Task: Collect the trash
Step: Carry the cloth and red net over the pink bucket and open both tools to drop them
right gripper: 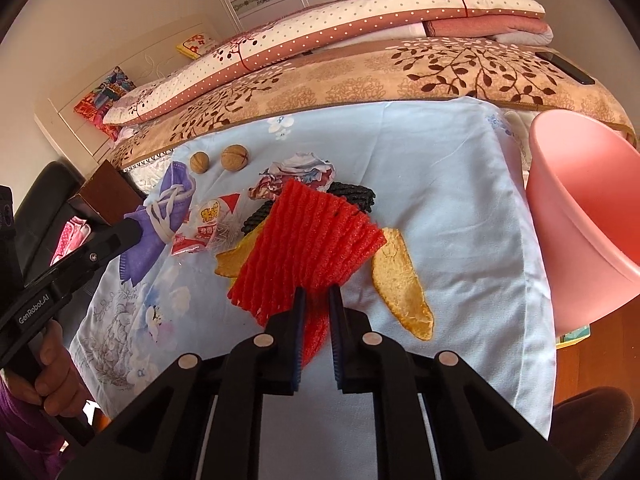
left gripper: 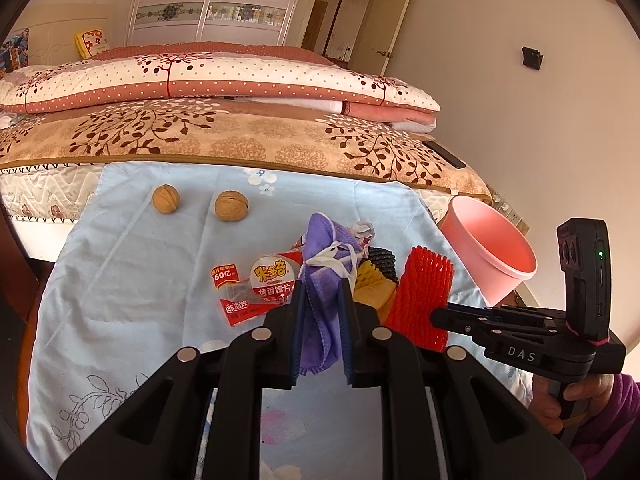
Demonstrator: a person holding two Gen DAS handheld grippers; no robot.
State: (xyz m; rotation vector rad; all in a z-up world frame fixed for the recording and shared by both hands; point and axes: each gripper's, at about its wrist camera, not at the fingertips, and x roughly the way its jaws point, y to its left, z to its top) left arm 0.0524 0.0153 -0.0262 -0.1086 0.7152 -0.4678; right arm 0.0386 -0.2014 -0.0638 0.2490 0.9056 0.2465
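Left wrist view: left gripper [left gripper: 322,300] is clamped on a purple face mask [left gripper: 324,280], fingers pinching the bunched fabric with its white ear loops tangled at the top. The mask appears lifted a little off the pale blue floral cloth [left gripper: 140,280]; holding it by the middle keeps the loops from trailing.

Right wrist view: right gripper [right gripper: 318,300] is closed on the near edge of a red foam fruit net [right gripper: 308,240], which stands up from the cloth. An edge grip probably suits it, since the net is light and compresses easily.

Both pieces are in hand together, so my reading is one trip to the bin for two items. The pink bin [right gripper: 580,220] sits tilted at the right edge of the cloth, mouth turned toward the work area, near the right gripper and farther from the left.

Remaining on the cloth: a red-and-white snack wrapper [left gripper: 260,288], two orange peel pieces [right gripper: 400,280], a black foam net [right gripper: 352,196], crumpled printed paper [right gripper: 300,172]. Two walnuts [left gripper: 198,202] lie apart near the bed [left gripper: 240,136]; whether they count as trash I cannot tell.
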